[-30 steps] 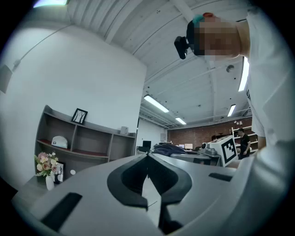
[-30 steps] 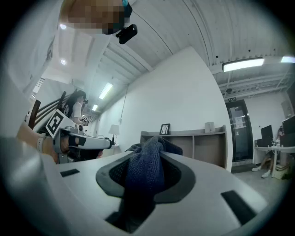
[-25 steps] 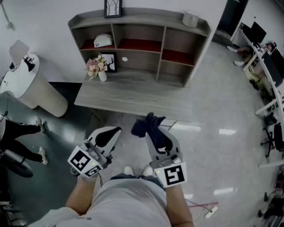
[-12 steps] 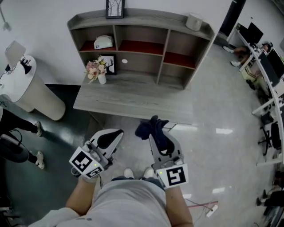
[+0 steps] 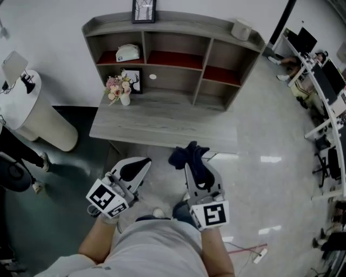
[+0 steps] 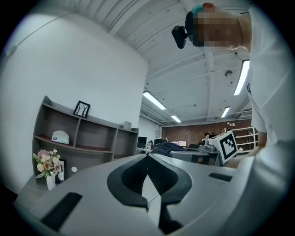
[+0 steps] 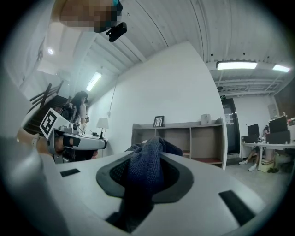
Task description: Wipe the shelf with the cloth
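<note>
Lower centre of the head view: the right gripper (image 5: 195, 166) is clamped on the dark blue cloth (image 5: 185, 155), which bunches out past its tips. The left gripper (image 5: 135, 165) sits just beside it, jaws pressed together, nothing between them. The grey shelf (image 5: 173, 22) stands at the top of the frame, well apart from both.

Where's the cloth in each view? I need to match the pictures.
Head view: lower centre, cloth bunched in the right tool, short of the desk.
Left gripper view: small dark heap, right of centre.
Right gripper view: centre, clamped between the jaws.
Shared landmark: picture frame atop the shelf.
</note>
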The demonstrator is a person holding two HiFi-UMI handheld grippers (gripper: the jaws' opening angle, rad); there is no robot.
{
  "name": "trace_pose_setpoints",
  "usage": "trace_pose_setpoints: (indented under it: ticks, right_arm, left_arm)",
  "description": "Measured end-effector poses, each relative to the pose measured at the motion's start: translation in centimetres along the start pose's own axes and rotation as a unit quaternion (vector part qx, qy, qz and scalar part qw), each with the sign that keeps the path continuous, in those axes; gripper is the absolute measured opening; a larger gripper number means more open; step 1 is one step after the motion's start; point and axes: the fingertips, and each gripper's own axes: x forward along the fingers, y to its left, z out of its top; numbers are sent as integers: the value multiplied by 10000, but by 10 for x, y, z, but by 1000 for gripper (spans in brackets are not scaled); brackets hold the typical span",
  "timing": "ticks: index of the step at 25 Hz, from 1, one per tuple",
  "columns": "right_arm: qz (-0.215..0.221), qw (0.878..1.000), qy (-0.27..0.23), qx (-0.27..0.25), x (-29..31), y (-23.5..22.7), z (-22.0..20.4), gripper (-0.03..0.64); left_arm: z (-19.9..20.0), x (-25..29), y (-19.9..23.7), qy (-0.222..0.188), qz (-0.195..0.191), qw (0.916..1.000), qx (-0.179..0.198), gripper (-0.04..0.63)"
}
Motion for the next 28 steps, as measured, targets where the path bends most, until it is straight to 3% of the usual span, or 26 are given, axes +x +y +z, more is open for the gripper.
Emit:
trace_pose_setpoints:
  ticks: [7,15,28]
  right_arm:
    - [147,9998,-22,104,25,-17,-11,100]
    - [487,9987,60,165,88,-67,-25,100]
    - [651,9974,63,307,169,-217,-28,100]
  left_arm:
    - [-6,14,20,-45,229,9997,-55,14]
    - [-10,65,68,-49,625,9979,-190,14]
    - [-6,216,123,-2,1010,9946,-237,15]
